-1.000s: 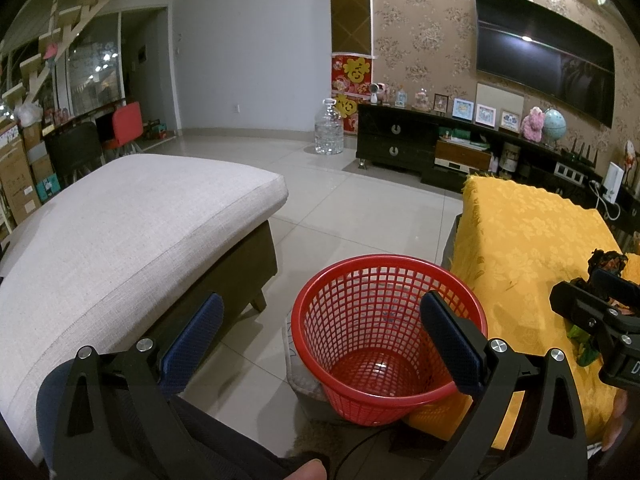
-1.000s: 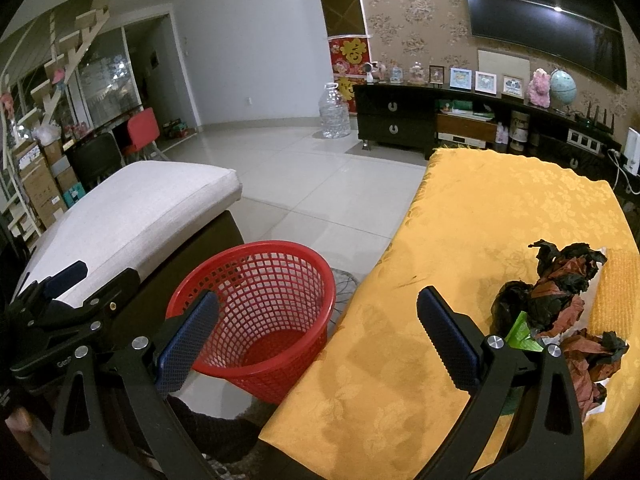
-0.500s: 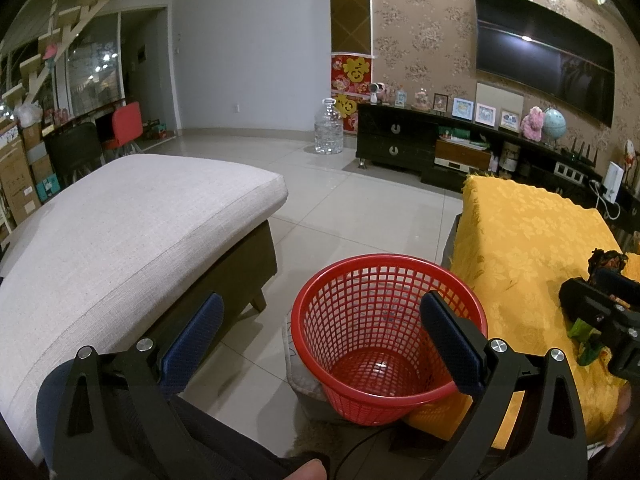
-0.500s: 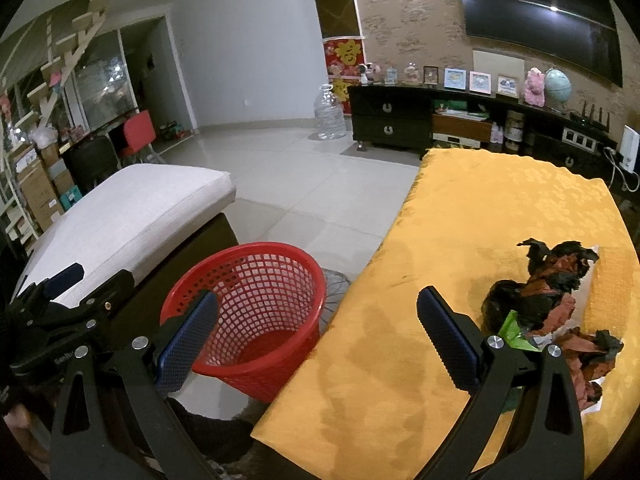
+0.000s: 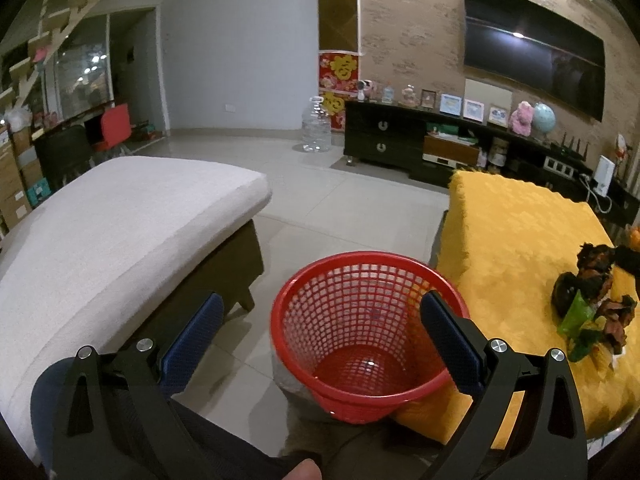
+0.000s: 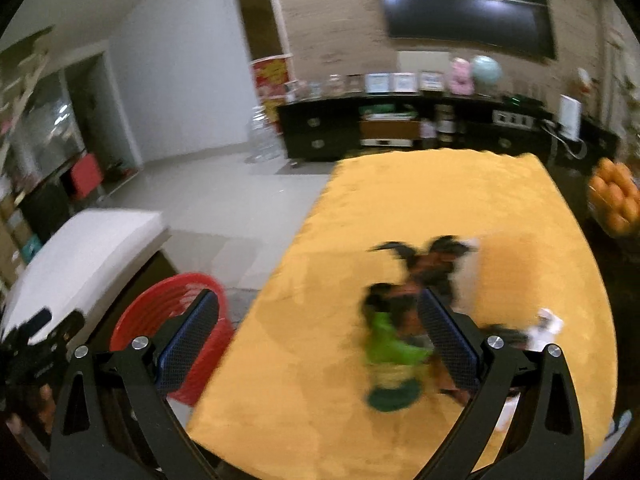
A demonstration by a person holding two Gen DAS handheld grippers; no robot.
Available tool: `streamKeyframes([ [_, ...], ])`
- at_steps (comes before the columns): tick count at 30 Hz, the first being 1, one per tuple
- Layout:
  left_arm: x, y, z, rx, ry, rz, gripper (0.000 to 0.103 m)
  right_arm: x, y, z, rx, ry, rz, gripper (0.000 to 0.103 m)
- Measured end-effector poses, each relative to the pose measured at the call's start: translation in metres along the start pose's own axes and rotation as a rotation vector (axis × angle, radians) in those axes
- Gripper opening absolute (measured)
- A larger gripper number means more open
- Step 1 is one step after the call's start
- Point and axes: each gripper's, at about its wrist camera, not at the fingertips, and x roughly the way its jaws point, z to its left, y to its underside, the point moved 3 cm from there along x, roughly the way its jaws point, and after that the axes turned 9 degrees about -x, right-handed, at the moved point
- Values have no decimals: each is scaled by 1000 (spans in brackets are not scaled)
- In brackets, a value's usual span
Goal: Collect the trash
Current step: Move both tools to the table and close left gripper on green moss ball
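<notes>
A red mesh waste basket [image 5: 368, 332] stands on the floor against the left side of the yellow-clothed table [image 5: 516, 236]; it looks empty. My left gripper [image 5: 320, 332] is open and hovers in front of it. A pile of crumpled dark brown and green trash [image 5: 588, 300] lies on the table's right part. In the right wrist view the trash pile [image 6: 404, 312] is blurred, and my open, empty right gripper [image 6: 320, 340] is above the table [image 6: 420, 200], its right finger in front of the pile. The basket [image 6: 168, 320] shows behind the left finger.
A grey cushioned bench [image 5: 104, 232] stands left of the basket. A dark TV cabinet [image 5: 420, 148] with ornaments runs along the far wall under a TV. A bowl of oranges [image 6: 616, 200] sits beyond the table's right edge. A white paper scrap [image 6: 548, 324] lies by the pile.
My right gripper has swung quickly to the right over the table toward the trash pile, blurring its view. It has left the left wrist view. The left gripper has barely moved.
</notes>
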Motion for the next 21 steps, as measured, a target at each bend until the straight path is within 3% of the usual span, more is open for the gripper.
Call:
streamKeyframes([
  [10,-1,-2,-62,90,113,34,95,-23,12,-80,169,127,-10,97],
  [15,4,5,-107,151,197,81,95,-30,18,-101,210,162,-11,97],
  [21,7,34,-186,292,335,150,95,-38,26,-123,251,192,-11,97],
])
